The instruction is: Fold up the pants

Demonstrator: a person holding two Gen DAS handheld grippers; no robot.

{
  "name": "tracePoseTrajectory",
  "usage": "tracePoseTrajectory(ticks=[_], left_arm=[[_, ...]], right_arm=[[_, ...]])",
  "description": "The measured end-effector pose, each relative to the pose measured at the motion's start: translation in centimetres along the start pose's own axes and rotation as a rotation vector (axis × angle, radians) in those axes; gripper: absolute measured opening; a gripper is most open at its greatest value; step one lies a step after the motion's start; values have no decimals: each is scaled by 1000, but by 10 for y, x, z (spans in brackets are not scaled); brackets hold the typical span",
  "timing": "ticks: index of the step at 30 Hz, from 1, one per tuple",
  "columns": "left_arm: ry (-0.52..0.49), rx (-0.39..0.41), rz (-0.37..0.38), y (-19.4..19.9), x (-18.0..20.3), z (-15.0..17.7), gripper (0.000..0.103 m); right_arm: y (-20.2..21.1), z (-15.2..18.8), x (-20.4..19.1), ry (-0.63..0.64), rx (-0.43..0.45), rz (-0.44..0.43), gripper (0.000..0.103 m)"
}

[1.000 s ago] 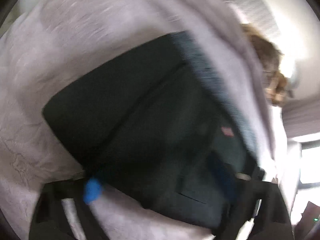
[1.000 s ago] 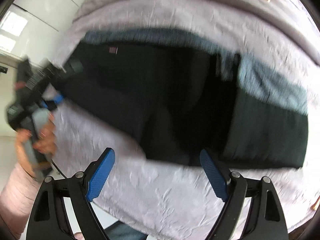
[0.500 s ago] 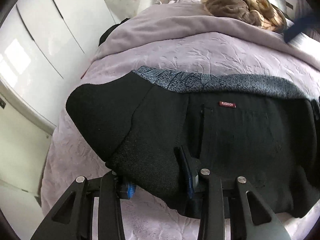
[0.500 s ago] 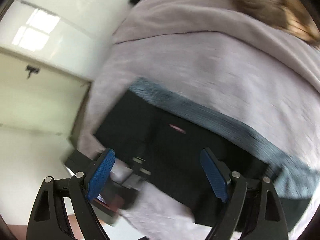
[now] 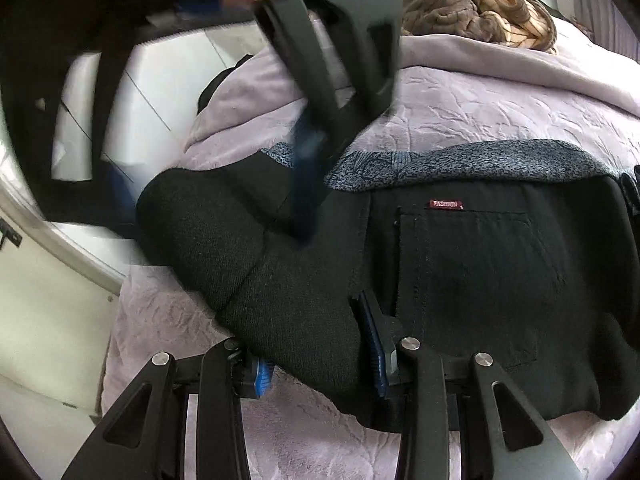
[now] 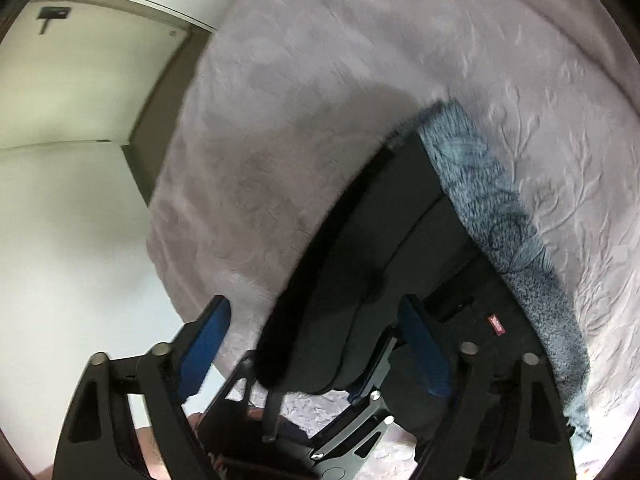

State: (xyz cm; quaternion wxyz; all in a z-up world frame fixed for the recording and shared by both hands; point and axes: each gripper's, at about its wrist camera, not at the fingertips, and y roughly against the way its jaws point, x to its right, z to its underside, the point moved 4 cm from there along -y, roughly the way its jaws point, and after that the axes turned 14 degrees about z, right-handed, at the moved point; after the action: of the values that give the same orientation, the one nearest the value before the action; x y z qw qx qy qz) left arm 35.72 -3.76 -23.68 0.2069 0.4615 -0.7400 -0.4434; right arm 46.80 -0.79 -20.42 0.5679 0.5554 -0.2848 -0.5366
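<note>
Nearest in the left wrist view, the left gripper [image 5: 320, 356] is closed on a thick fold of the black pants [image 5: 472, 280] at their near edge, one blue pad on each side of the bunched cloth; this pinch probably anchors the fold so the layers do not slide while the other hand works. The pants lie folded across the lilac bedspread [image 5: 500, 112], back pocket and red label [image 5: 445, 203] facing up, with the grey-blue lining [image 5: 460, 164] showing along the far edge. Above the same end of the garment the right gripper [image 5: 308, 184] descends, blurred. In the right wrist view the right gripper [image 6: 316, 348] has its jaws partly apart, just having been closing, with the rounded folded end of the pants between the pads but not clearly pressed by them; it appears placed to take a second hold beside the left one, so the end can be carried over. Farthest off, a brown blanket [image 5: 480, 8] lies bunched at the head of the bed, well clear of the work
</note>
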Motion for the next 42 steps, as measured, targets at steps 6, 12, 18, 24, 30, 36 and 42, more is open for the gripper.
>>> tracePoseTrajectory(ticks=[6, 12, 18, 24, 30, 36, 42], left_arm=[[-102, 41, -24, 28, 22, -12, 39], [-157, 139, 28, 79, 62, -51, 39], [-288, 221, 113, 127, 139, -77, 39], [-467, 243, 219, 152, 239, -82, 39], [-646, 188, 280, 137, 334, -57, 39], [-769, 94, 284, 103, 397, -16, 39], [-821, 11, 274, 71, 428, 17, 45]], right_arm=[[18, 19, 22, -29, 70, -55, 21], [73, 73, 67, -118, 243, -236, 21], [119, 163, 135, -249, 442, -386, 21], [129, 276, 217, -420, 605, -472, 21], [86, 367, 291, -602, 691, -550, 21], [10, 418, 342, -730, 685, -610, 21], [-63, 435, 369, -810, 639, -629, 21]])
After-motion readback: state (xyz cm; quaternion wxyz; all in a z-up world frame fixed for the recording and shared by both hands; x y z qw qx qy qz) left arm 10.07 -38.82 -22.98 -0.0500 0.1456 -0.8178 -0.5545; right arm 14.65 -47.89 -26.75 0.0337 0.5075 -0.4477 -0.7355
